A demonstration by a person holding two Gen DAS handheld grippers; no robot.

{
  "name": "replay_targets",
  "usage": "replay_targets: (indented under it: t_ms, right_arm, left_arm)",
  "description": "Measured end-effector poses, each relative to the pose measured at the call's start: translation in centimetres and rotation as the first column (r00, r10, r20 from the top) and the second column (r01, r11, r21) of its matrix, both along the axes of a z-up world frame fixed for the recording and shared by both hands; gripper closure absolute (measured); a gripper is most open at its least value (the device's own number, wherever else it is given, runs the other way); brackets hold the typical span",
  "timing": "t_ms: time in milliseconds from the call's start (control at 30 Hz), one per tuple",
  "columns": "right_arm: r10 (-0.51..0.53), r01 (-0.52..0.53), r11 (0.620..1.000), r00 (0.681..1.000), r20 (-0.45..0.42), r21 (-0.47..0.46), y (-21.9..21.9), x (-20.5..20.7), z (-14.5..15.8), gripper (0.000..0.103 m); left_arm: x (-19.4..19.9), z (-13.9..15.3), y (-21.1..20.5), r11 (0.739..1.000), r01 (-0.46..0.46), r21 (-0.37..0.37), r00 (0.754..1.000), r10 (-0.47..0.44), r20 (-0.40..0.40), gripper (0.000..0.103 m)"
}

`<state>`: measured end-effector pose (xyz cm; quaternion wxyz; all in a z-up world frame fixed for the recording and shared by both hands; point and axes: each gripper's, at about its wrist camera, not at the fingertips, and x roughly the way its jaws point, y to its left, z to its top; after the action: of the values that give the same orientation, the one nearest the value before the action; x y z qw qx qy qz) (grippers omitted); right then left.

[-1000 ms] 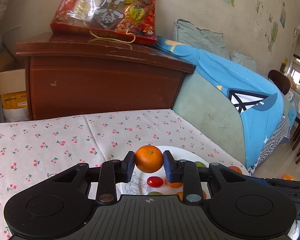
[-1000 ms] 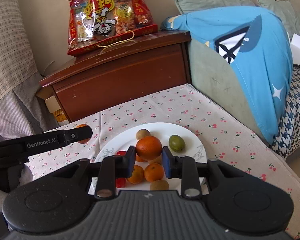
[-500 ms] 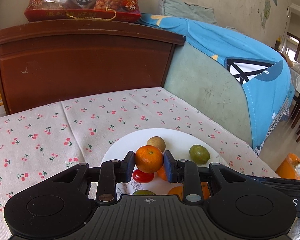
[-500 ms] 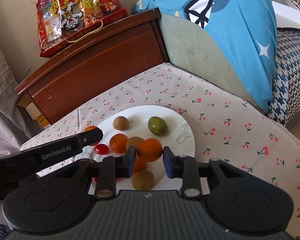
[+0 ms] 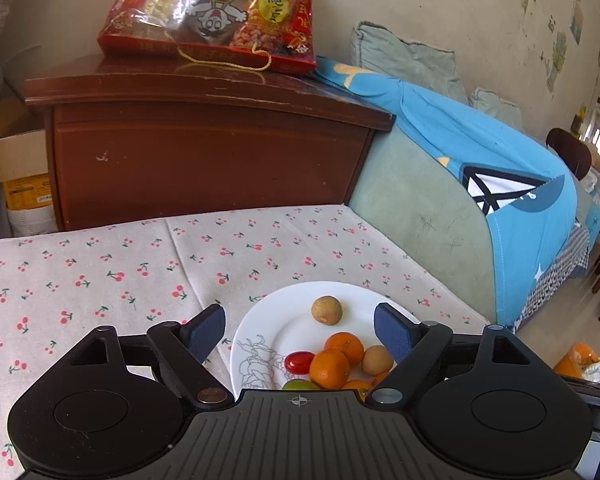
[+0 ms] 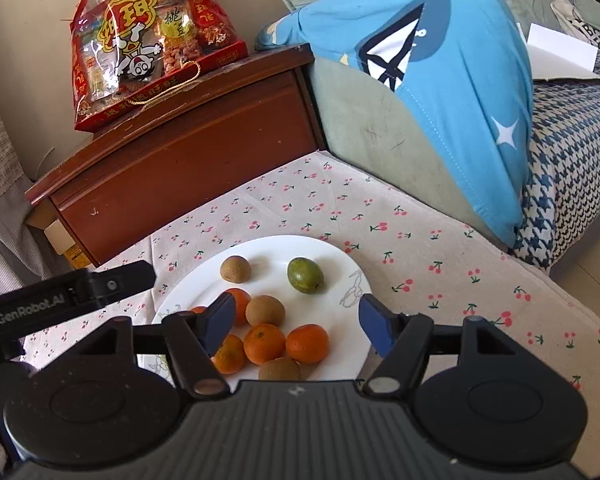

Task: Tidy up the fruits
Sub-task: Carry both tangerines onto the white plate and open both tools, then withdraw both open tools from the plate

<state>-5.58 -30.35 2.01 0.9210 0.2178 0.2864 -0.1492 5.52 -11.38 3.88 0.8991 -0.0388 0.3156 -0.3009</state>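
A white plate (image 5: pixel 276 320) on the cherry-print cloth holds several fruits: oranges (image 5: pixel 329 368), a red cherry tomato (image 5: pixel 299 362), brown round fruits (image 5: pixel 327 310) and a green one (image 6: pixel 305 275). My left gripper (image 5: pixel 299 332) hovers over the plate's near left side. Its jaws are opening and nothing is pressed between them. My right gripper (image 6: pixel 297 324) stands over the plate (image 6: pixel 268 256) from the other side, jaws opening too. Two oranges (image 6: pixel 266 343) lie on the plate beneath them, free of the pads. One finger (image 6: pixel 132 278) of the left gripper shows at the plate's left edge.
A dark wooden cabinet (image 5: pixel 204 160) with a red snack bag (image 5: pixel 216 12) on top stands behind the table. To the right is a green sofa draped with a blue garment (image 5: pixel 500 168). The tablecloth (image 5: pixel 100 272) stretches left of the plate.
Each gripper was shut on an orange before. Both have spread their jaws, and the oranges now lie on the plate. The left view has risen and pulled back from the plate.
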Motion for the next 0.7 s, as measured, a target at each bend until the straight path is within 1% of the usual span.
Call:
replay_targets:
  t_ms: [33,167,267,333,433,500,600,700]
  right_arm:
    - [-0.009,0.009,1.0,1.0,0.001,0.0,0.0,-0.2,0.1,0.029]
    - [-0.03,0.03,1.0,1.0,0.006,-0.001,0.0,-0.9,0.8,0.028]
    - [-0.031,0.03,0.999,0.999,0.022,0.012,0.0,-1.5,1.5,0.025]
    - [-0.025,0.024,1.0,0.999,0.023,0.015,0.2,-1.9,1.9,0.025]
    - [-0.022,0.022,0.999,1.0,-0.001,-0.025,1.0,-2.4,2.5,0.02]
    - [-0.02,0.02,0.998,1.0,-0.015,-0.052,1.5,-2.6,2.8,0.02]
    - [-0.016,0.012,0.997,0.999,-0.045,-0.072,2.2,-2.9,3.0,0.017]
    - [-0.012,0.005,0.995,0.998,-0.067,-0.103,2.9,-3.2,3.3,0.016]
  left_arm:
    - [-0.1,0.3,0.5,1.0,-0.013,-0.008,1.0,0.013,-0.006,0.019]
    - [-1.2,0.9,2.1,0.999,-0.032,-0.039,0.999,0.032,-0.017,0.019]
    - [-2.0,0.8,2.7,0.999,-0.034,-0.032,0.998,0.032,-0.054,0.019]
    - [-2.6,0.7,2.9,0.999,-0.034,-0.013,0.997,0.033,-0.075,0.019]
    - [-3.7,0.5,2.8,0.999,-0.032,0.04,0.996,0.035,-0.086,0.019]
    - [-4.3,0.5,2.6,0.997,-0.034,0.073,0.995,0.04,-0.089,0.019]
    - [-4.8,0.6,2.4,0.993,-0.038,0.111,0.992,0.051,-0.116,0.018]
    - [-5.2,0.7,2.2,0.987,-0.055,0.148,0.991,0.071,-0.109,0.017]
